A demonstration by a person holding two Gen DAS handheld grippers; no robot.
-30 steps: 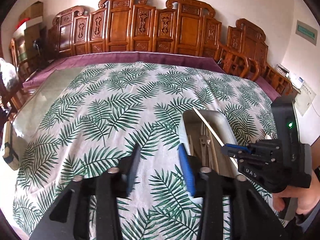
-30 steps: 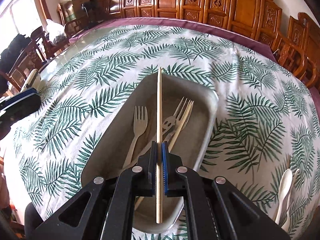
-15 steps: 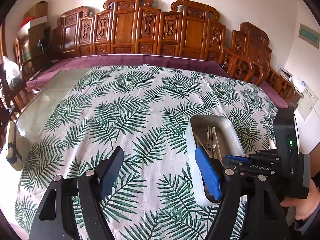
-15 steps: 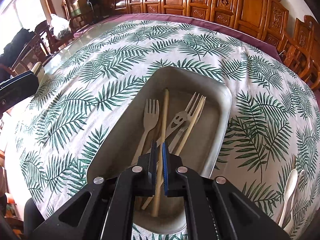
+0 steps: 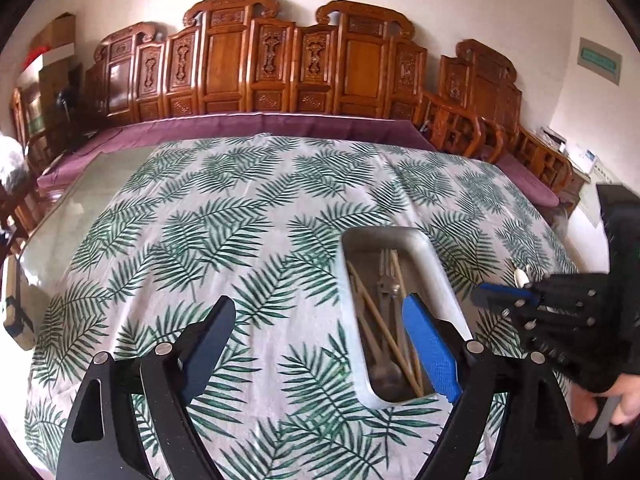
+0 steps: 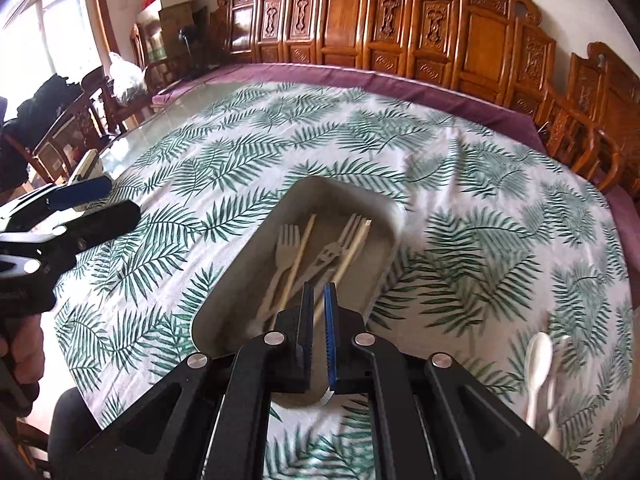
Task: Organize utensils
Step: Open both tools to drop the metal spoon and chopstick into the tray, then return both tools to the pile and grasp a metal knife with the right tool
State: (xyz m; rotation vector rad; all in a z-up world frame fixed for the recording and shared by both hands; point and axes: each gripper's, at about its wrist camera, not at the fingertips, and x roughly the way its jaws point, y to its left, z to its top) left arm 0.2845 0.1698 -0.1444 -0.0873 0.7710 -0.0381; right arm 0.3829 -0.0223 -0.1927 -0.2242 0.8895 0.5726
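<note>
A rounded grey tray (image 6: 384,216) on the leaf-print worktop (image 6: 480,200) holds pale forks (image 6: 286,248) and 2 slim wooden chopsticks (image 6: 300,256). Left claw (image 5: 316,344) is opening, empty; right claw (image 6: 318,320) is pinched narrow, empty. White plastic spoon (image 6: 538,364) lies at 4 o'clock.

1. The desk (image 6: 500,208) has a leaf cloth on it. The far half and the left side are bare, so a hand can move there easily.
2. The grey tray (image 6: 384,208) sits in the middle and is in the way. It holds forks (image 6: 286,248) and chopsticks (image 6: 302,252).
3. A white spoon (image 6: 538,360) lies on the cloth to the right of the tray, well apart from it. There is free cloth between them.
4. The left gripper (image 6: 94,200) hangs over the cloth left of the tray. Its fingers (image 5: 430,344) are opening with nothing between them.
5. Tall wooden chairs (image 5: 280,60) stand close behind the far edge of the desk.
</note>
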